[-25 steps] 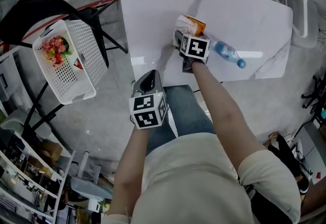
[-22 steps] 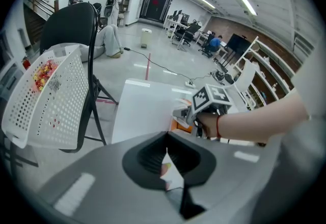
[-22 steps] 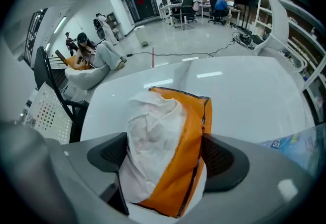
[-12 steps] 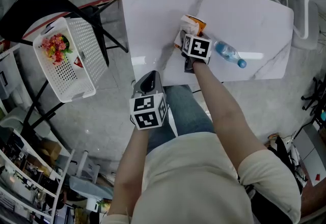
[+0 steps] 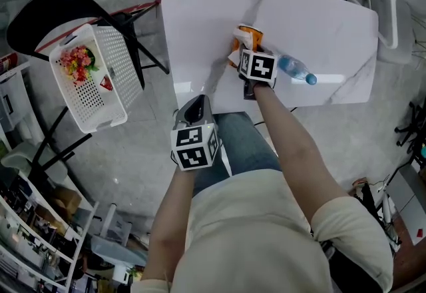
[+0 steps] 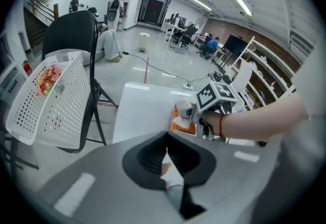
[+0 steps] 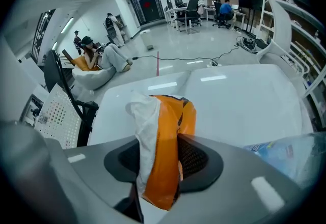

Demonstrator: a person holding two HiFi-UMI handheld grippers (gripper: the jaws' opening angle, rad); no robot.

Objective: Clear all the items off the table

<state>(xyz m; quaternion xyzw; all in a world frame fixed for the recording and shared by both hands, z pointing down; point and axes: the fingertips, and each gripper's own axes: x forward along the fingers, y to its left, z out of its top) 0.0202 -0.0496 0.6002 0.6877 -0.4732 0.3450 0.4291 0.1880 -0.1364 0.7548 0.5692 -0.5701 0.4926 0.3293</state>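
An orange and white snack bag (image 5: pixel 247 37) (image 7: pixel 164 141) hangs crumpled between the jaws of my right gripper (image 5: pixel 244 52) (image 7: pixel 160 169), just above the white table (image 5: pixel 200 25). Those jaws have just been closing, and they now pinch the bag. A clear water bottle with a blue cap (image 5: pixel 295 70) (image 7: pixel 286 149) lies on the table to the right of that gripper. My left gripper (image 5: pixel 194 109) (image 6: pixel 168 166) hovers at the table's near edge with its jaws together and nothing in them.
A white perforated basket (image 5: pixel 93 78) (image 6: pixel 51 101) holding a red packet rests on a black folding chair (image 5: pixel 40 12) left of the table. A white chair (image 5: pixel 389 12) stands at the table's far right corner. People sit in the background.
The right gripper's jaws have closed on the orange bag, which now stands bunched up and slightly raised off the table. The left gripper has stayed put.
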